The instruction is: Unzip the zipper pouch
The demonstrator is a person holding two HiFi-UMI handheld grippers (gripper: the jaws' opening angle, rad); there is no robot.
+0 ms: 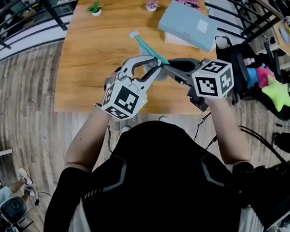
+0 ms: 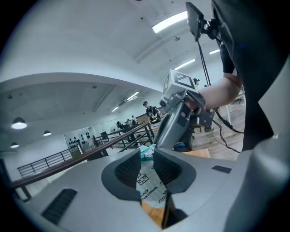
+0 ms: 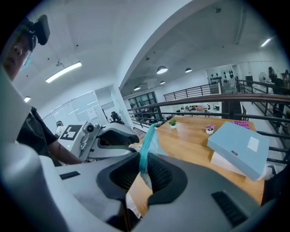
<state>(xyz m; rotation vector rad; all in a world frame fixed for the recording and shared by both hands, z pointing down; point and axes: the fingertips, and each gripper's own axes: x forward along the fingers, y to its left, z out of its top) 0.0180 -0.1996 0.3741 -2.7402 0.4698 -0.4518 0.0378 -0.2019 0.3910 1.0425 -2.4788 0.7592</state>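
Note:
I hold the zipper pouch (image 1: 146, 47) in the air over the front of the wooden table (image 1: 88, 62), between both grippers. It is see-through with a teal zipper edge, and stands nearly edge-on in the head view. My left gripper (image 1: 155, 63) comes in from the left and its fingertips meet on the pouch's near end. In the left gripper view the printed pouch (image 2: 149, 183) fills the gap of that gripper (image 2: 146, 165). My right gripper (image 1: 167, 65) is shut on the pouch from the right. The teal edge (image 3: 146, 149) runs up between its pads (image 3: 142, 171), with the left gripper (image 3: 111, 138) just beyond.
A light blue box (image 1: 187, 23) lies on a white one at the table's far right, next to a pink book (image 1: 188, 0). A small green plant (image 1: 95, 9) and a pink flower pot (image 1: 152, 5) stand at the far edge. Black railings and a green star toy (image 1: 279, 93) are to the right.

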